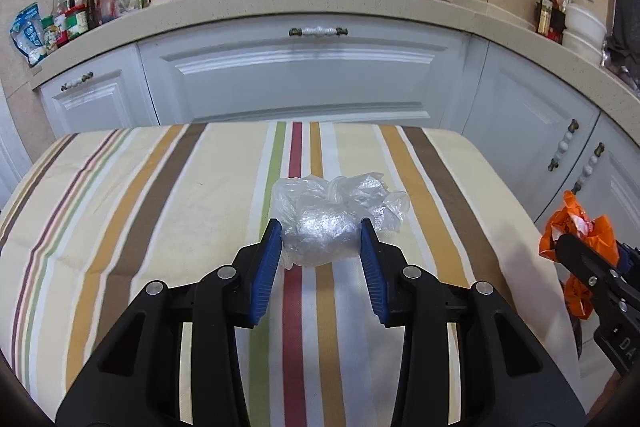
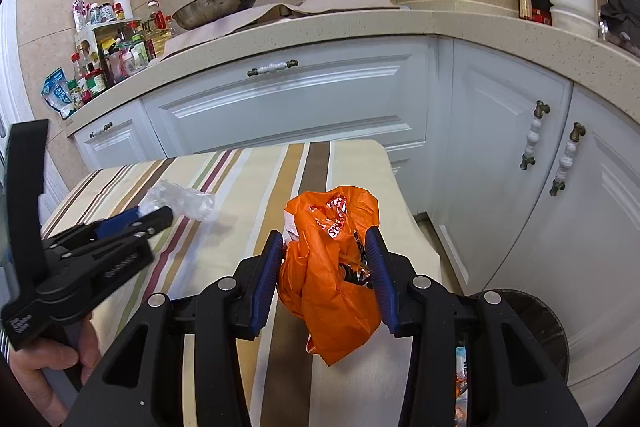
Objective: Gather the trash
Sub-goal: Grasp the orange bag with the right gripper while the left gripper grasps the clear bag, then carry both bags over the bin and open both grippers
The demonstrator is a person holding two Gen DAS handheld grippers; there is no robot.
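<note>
Two tools, left tool [image 1: 320, 239] pinching clear plastic wad [image 1: 320, 227], right tool [image 2: 326, 251] clamping orange bag [image 2: 328, 267].

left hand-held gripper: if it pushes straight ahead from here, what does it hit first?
The crumpled clear plastic bag, already between the left hand-held gripper pads. Beyond it lie striped cloth and white cabinet doors; depth unclear.

Both grippers, left gripper [image 1: 320, 239] & right gripper [image 2: 325, 247], are matte black plastic w/ ribbed blue pads [image 1: 267, 267], round silver screws at the linkage joints, white embossed lettering on the side, & a bare-skinned hand [image 2: 44, 367] round the left's handle.
</note>
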